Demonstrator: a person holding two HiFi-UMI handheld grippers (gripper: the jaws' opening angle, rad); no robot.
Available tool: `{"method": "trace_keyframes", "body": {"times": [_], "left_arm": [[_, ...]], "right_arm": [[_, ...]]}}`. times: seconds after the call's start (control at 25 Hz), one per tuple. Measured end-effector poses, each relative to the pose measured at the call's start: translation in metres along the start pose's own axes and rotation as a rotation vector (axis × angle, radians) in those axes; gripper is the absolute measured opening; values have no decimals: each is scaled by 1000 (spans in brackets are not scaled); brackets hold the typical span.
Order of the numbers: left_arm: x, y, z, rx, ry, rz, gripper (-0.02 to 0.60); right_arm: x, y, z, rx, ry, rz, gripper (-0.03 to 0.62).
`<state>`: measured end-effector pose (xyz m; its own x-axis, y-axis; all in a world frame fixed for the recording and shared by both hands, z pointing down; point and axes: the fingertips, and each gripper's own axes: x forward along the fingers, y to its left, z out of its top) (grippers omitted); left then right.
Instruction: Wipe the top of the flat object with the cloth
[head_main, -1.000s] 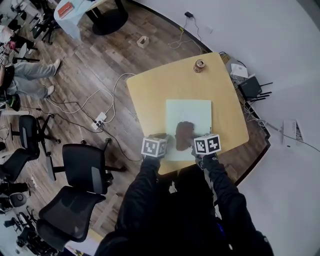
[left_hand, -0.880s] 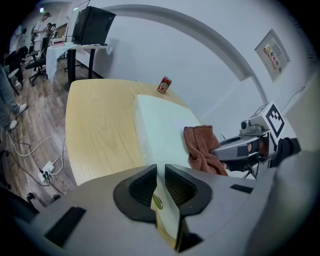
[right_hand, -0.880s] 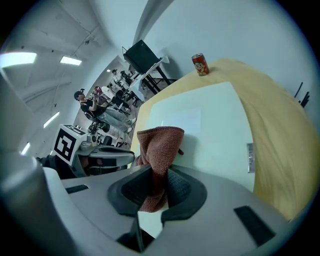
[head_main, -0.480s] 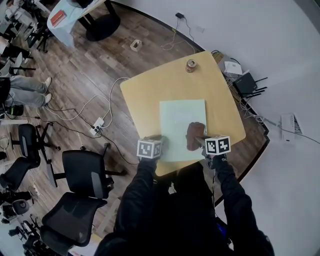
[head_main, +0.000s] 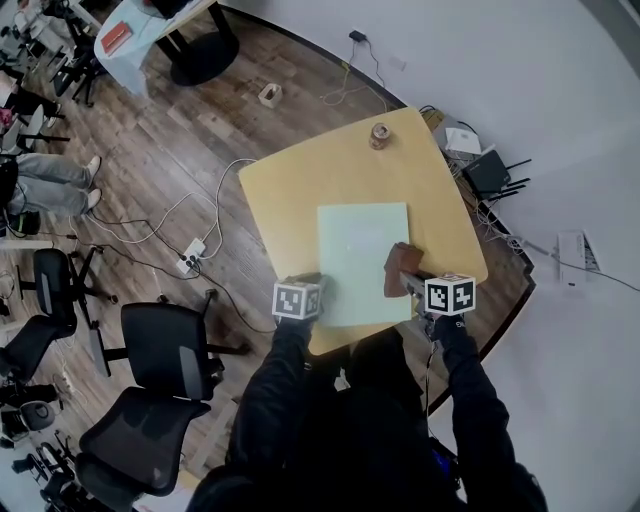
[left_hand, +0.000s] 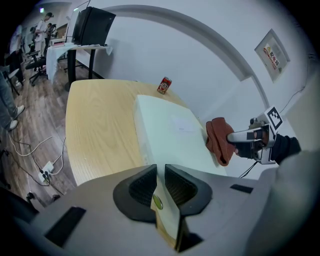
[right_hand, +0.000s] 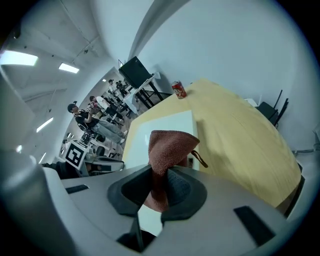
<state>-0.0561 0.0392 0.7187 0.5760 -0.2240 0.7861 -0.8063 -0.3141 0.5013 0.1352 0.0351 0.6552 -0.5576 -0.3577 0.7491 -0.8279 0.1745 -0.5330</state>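
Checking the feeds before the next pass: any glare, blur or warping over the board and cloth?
Head view: fisheye bows the table edges; light is even, no glare on the board, cloth sharp. Left gripper view: strong warping and dark corners, board clear. Right gripper view: ceiling lights blown out at upper left; cloth in focus.

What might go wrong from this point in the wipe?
The brown cloth is bunched at the pale green flat slab's right edge, so the next stroke may slip off onto the yellow table.
The right gripper pinches only a fold between its fingers; drag may pull it free.
The left gripper sits by the slab's near corner, not visibly gripping it, so the slab may slide.
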Motion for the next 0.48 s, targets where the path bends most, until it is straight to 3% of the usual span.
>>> {"method": "trace_keyframes", "body": {"times": [0.28, 0.48], "left_arm": [[3, -1, 0, -5, 0, 0, 72], [5, 3, 2, -12, -7, 6, 72]], "right_arm": [[31, 71, 45, -47, -49, 150, 74], [75, 115, 60, -69, -11, 234, 72]]}}
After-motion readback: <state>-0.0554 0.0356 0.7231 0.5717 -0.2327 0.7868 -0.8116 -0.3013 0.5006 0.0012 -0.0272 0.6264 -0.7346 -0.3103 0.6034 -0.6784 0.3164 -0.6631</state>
